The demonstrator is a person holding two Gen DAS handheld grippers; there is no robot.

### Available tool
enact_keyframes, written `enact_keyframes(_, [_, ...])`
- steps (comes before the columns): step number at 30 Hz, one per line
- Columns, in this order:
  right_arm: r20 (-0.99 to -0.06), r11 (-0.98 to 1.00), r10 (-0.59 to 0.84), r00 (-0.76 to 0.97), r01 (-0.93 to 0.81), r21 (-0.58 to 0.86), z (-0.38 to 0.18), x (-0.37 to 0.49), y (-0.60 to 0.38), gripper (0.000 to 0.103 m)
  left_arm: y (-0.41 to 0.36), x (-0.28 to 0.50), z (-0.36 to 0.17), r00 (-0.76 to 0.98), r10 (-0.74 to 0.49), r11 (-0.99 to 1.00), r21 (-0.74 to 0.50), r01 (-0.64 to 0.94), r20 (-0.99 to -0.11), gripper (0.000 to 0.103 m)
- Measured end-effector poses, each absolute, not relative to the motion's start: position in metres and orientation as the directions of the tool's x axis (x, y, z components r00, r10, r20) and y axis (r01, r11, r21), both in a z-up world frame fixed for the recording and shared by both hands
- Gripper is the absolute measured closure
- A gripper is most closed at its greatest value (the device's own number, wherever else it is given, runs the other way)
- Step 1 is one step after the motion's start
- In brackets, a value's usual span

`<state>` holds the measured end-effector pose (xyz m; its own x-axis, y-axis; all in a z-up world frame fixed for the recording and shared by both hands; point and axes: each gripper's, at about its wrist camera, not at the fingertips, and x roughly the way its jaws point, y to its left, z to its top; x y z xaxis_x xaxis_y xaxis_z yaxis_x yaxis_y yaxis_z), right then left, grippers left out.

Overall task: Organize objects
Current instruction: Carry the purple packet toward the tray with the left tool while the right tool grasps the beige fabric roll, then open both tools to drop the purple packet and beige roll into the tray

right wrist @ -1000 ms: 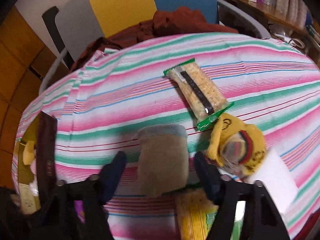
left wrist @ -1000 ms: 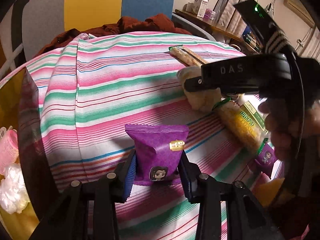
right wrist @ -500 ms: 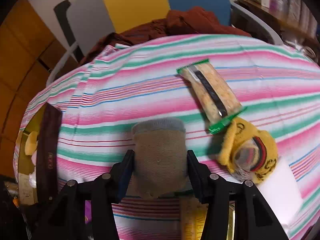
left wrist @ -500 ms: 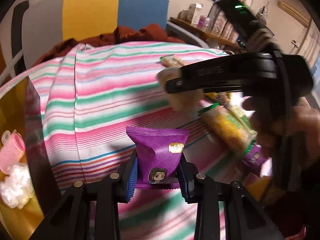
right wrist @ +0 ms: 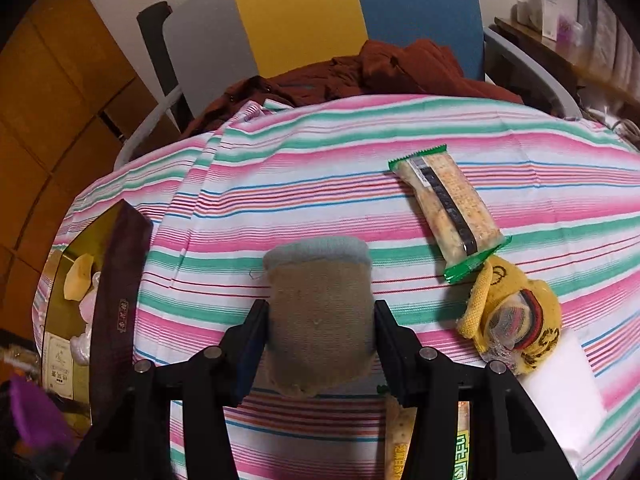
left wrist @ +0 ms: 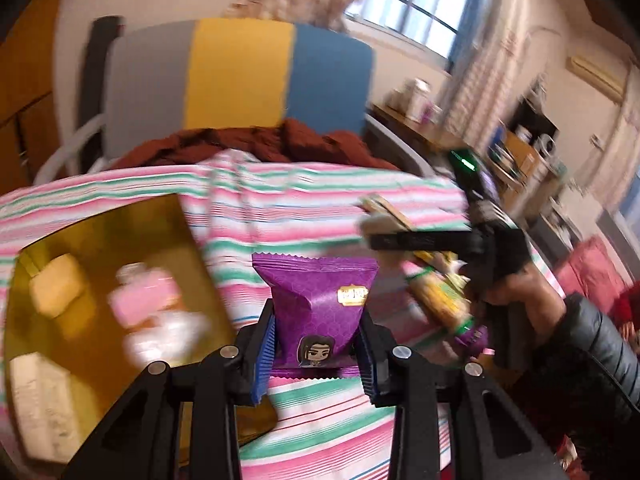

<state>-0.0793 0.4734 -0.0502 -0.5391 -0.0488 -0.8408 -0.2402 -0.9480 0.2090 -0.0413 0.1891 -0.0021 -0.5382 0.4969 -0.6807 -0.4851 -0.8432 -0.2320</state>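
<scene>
Left side first: gold box (left wrist: 100,248) sits at the left edge of the striped tablecloth (left wrist: 280,200), open top, already holding a pale yellow block, something pink and something white, all blurred. The left gripper (left wrist: 316,344) is clamped tight on a purple snack packet (left wrist: 320,304), blue pads pressing both side edges; jaws are at their narrowest on it. The packet stands upright between the fingers, long axis roughly vertical in the left wrist view, crimped top seal up, cartoon-face print facing the camera, lifted clear of the cloth and just right of the box wall. Judgement: step in hand is the carry of this packet toward the box; next move calls for swinging it left over the box's open top, then lowering and releasing clear of the items inside. Moving right: the right gripper (right wrist: 320,344) is closed partway on a tan sock (right wrist: 320,320), pads touching both sides; the sock looks slightly squeezed. Its long axis runs along the fingers, grey cuff pointing away from the camera, toe end toward the gripper base. Whether it is off the cloth cannot be told. Further right, lying loose on the cloth: a green-edged cracker pack (right wrist: 448,204), diagonal, and touching its near end a yellow sock bundle (right wrist: 516,320); both await sorting.
</scene>
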Motion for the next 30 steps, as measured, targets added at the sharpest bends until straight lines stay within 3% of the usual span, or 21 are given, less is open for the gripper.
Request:
enact_keyframes(13, [-0.784,-0.969,-0.115,-0.610,-0.106,0.224,0.003,-0.077,0.413,0.051,0.044,-0.069,0.006,-0.699,0.282,-0.958,-0.234,-0.166,-0.658,0.068])
enact_keyframes(24, [-0.740,-0.946,-0.317,-0.593,0.145,0.290,0.021,-0.060,0.284,0.051,-0.003,-0.096,0.000,-0.740,0.196,-0.974,-0.214,-0.072,-0.643,0.067])
enact_keyframes(27, [-0.742,-0.927,-0.374,-0.557,0.194,0.321,0.010,-0.065,0.249,0.051,-0.010,-0.107,-0.002,-0.743,0.174,-0.978,-0.199,-0.057,-0.646,0.065])
enact_keyframes(29, [-0.751,-0.913,-0.406,-0.520,0.211,0.348,-0.002,-0.068,0.229,0.050,-0.016,-0.115,-0.006,-0.743,0.138,-0.983,-0.184,-0.021,-0.655,0.057])
enact_keyframes(30, [-0.755,-0.906,-0.422,-0.502,0.214,0.364,-0.008,-0.069,0.222,0.050,-0.018,-0.120,-0.009,-0.732,0.139,-0.983,-0.181,-0.021,-0.667,0.047])
